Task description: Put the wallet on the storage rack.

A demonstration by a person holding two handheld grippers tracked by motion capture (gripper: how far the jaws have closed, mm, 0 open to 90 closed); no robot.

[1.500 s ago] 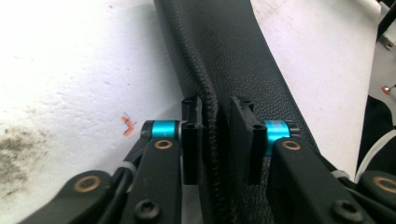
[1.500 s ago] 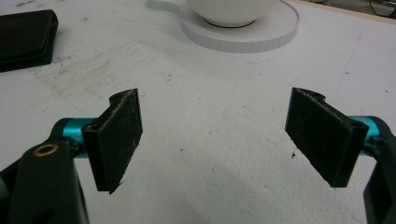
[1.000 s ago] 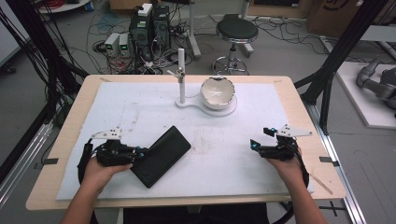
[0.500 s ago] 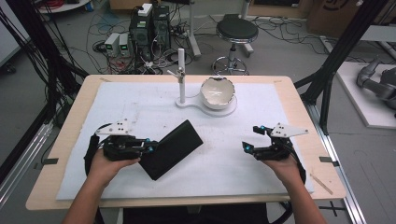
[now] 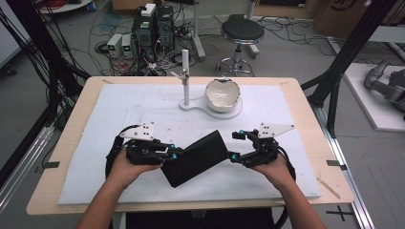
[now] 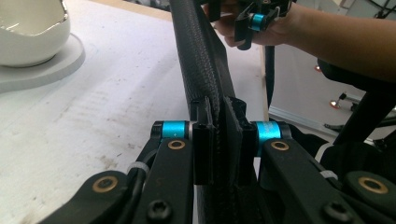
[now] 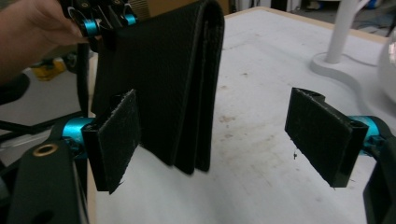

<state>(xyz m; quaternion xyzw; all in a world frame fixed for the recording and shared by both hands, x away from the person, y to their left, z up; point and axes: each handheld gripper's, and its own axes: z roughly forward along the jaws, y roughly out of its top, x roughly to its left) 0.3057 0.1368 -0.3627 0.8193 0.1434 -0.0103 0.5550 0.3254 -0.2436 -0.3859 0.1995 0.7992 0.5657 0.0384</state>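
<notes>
Lifted off the white mat [image 5: 119, 124] since a second ago, the black folded pouch [image 5: 196, 157] now hangs tilted in the air, where before it lay flat near the left hand. Both hands have also drawn toward the middle of the table. The left gripper [image 5: 173, 153] is clamped narrow on the pouch's near end; in the left gripper view its pads [image 6: 204, 140] pinch the textured edge [image 6: 201, 51], which runs away toward twelve o'clock. The right gripper [image 5: 235, 145] stands wide, its pads [image 7: 116, 140] either side of the pouch's free end [image 7: 187, 88] without pressing on it. By my reading, the raise has brought that end within reach of the second gripper, so a two-handed hold looks next.

Black and woven in texture, the pouch is folded into several layers along its edge, with its higher corner pointing to two o'clock in the high view. At twelve o'clock from it sit the white bowl [image 5: 222, 94] and its post stand [image 5: 185, 76].
</notes>
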